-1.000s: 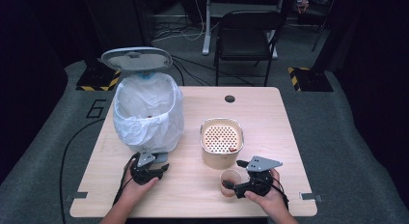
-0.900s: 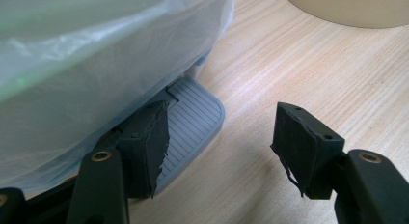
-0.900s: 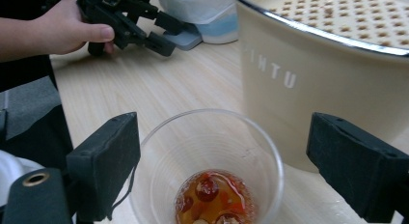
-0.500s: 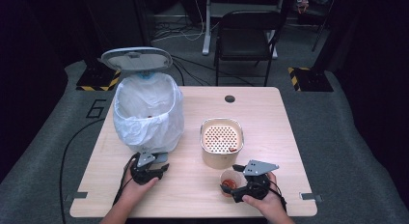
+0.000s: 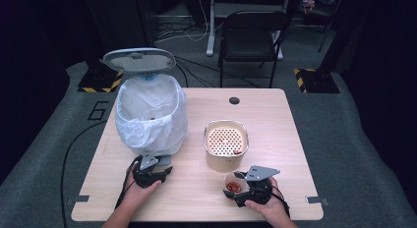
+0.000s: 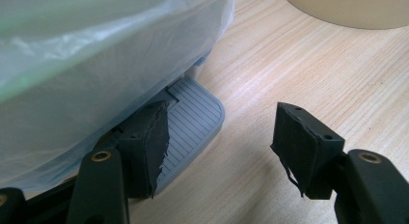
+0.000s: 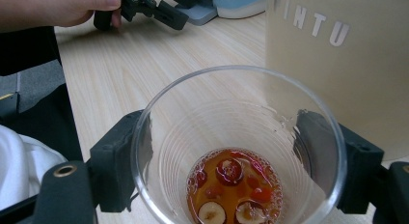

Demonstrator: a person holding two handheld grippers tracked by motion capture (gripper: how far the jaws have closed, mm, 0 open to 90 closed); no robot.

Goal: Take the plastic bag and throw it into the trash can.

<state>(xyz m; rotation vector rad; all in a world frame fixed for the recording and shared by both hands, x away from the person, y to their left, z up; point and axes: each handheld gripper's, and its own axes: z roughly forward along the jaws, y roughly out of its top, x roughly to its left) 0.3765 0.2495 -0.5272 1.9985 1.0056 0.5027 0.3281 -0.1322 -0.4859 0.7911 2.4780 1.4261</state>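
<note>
High view: since the earlier frames the right gripper (image 5: 235, 185) has slid in around the clear cup (image 5: 233, 183), its jaws just closing until they press the cup's sides. The cup, holding reddish tea with dates, stands just in front of the beige strainer pot (image 5: 225, 144). The left gripper (image 5: 162, 170) has stayed put, jaws wide and empty, over the bin's pedal (image 6: 193, 122).

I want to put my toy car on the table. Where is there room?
The far right corner of the light wooden table, behind the beige strainer pot, is bare. So is the near middle, between the left gripper and the clear plastic cup. It is crowded around the white-lined pedal bin, and where the right gripper has its jaws around the cup.
</note>
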